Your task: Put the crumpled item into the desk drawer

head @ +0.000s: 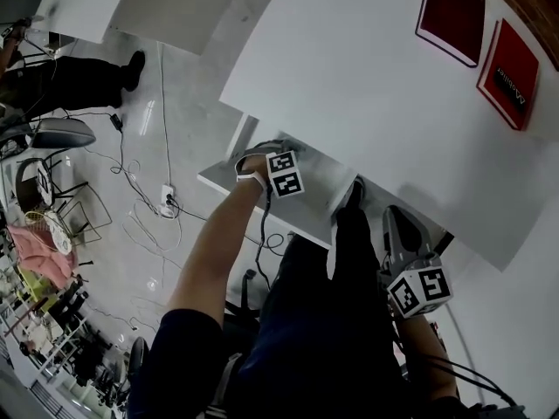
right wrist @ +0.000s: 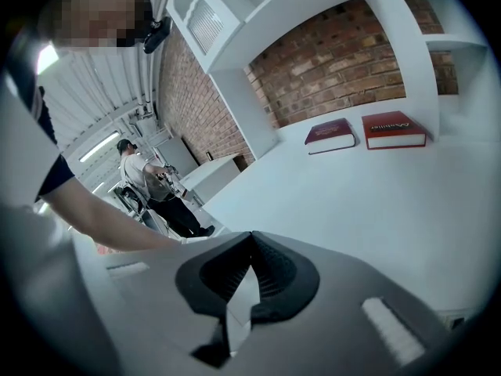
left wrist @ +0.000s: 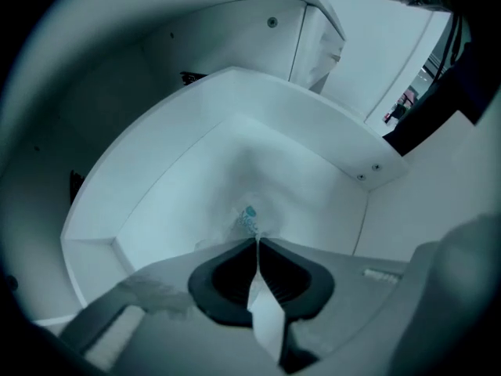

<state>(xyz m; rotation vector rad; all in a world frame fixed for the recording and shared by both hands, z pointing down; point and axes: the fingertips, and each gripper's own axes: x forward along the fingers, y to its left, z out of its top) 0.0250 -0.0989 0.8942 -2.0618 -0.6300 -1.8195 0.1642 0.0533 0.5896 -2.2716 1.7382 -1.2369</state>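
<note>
In the left gripper view, a small crumpled white item with teal print sticks out from the tips of my left gripper, which is shut on it. The item hangs low inside the open white desk drawer, near its floor. In the head view the left gripper reaches into that drawer under the desk. My right gripper hovers by the desk's front edge; in the right gripper view its jaws are shut on nothing.
The white desk carries two red books at its far side. Cables and a power strip lie on the floor at left. Another person stands by a far table. My legs are under the desk.
</note>
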